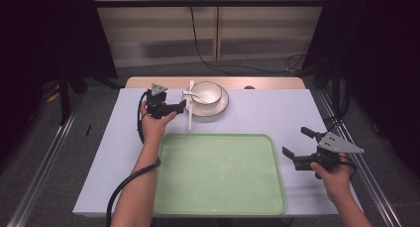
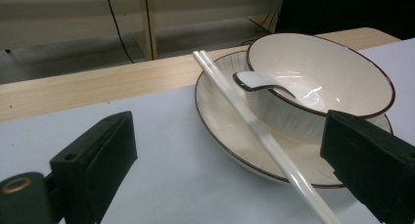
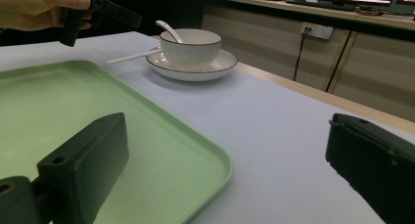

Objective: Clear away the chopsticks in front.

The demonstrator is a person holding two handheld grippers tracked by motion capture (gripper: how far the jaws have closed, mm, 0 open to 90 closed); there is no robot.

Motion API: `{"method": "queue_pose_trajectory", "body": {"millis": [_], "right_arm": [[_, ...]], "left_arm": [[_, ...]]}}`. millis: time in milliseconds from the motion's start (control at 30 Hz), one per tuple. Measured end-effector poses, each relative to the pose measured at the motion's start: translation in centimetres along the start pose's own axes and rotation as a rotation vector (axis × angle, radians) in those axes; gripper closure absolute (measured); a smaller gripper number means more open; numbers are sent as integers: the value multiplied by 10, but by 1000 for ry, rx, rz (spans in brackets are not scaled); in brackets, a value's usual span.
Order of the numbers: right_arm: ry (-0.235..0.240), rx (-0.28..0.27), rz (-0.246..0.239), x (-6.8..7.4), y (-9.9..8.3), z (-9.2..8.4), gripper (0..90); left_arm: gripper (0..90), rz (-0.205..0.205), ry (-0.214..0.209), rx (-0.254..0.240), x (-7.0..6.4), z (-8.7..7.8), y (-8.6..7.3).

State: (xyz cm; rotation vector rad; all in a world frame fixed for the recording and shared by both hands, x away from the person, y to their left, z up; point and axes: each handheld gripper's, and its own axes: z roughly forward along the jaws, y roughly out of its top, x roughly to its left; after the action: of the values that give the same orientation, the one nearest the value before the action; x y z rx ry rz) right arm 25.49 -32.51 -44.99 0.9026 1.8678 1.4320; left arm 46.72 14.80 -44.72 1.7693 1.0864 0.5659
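chopsticks [image 2: 259, 136]: white pair, far end leaning on the plate [image 2: 220, 131] rim, near end on the table [image 1: 277, 113] beside your left gripper [image 1: 179, 106].
left gripper: your jaws stand apart around the chopsticks, pads not pressing on them.
bowl [image 1: 206, 92]: sits on the plate, with a spoon [image 2: 259, 82] resting inside.
right gripper [image 1: 299, 146]: your jaws are wide apart, holding nothing, just right of the green tray [image 1: 218, 172].

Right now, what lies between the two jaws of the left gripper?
In the left gripper view, the white chopsticks run between its open jaws, leaning on the plate rim; no pad touches them.
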Motion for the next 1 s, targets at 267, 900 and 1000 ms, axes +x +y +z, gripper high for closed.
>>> {"method": "queue_pose_trajectory", "body": {"millis": [267,900,1000], "right_arm": [[2,1,-2,0,0,0,17],[0,-1,-9,-1,0,1,17],[-2,1,-10,-1,0,1,17]], "left_arm": [[133,16,23,23,1,7,-2],[306,-34,34,84,-1,20,3],[340,-48,24,90,-1,21,3]]}}
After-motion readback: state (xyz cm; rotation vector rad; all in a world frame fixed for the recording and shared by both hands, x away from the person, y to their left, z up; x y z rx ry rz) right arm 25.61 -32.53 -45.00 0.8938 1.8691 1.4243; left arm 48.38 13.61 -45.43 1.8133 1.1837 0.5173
